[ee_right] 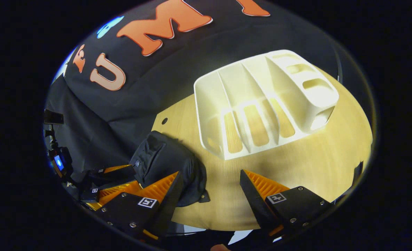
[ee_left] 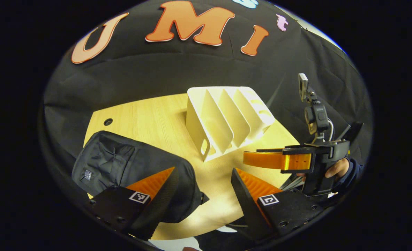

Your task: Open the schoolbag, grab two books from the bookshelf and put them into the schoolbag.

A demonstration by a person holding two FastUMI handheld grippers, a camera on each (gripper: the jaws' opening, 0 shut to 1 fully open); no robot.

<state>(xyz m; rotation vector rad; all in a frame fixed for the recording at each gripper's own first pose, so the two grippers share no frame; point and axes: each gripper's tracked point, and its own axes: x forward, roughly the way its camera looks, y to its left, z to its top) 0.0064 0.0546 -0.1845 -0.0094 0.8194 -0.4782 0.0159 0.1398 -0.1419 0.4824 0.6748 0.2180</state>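
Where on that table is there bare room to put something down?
Bare wood lies between the schoolbag and the white bookshelf, and a wider patch on the table in front of the bookshelf toward the right edge. It is crowded at the near left, where the schoolbag lies and the left gripper hovers.

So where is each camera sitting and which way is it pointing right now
Left gripper view: rides the left gripper, looking forward and down over the table at the bag and rack; its own open jaws show at the bottom, with the right gripper and a hand at right.
Right gripper view: rides the right gripper, looking down at the rack; its own open jaws show below, the left gripper at left.
Shared: table, bag, rack, the booth's wall.
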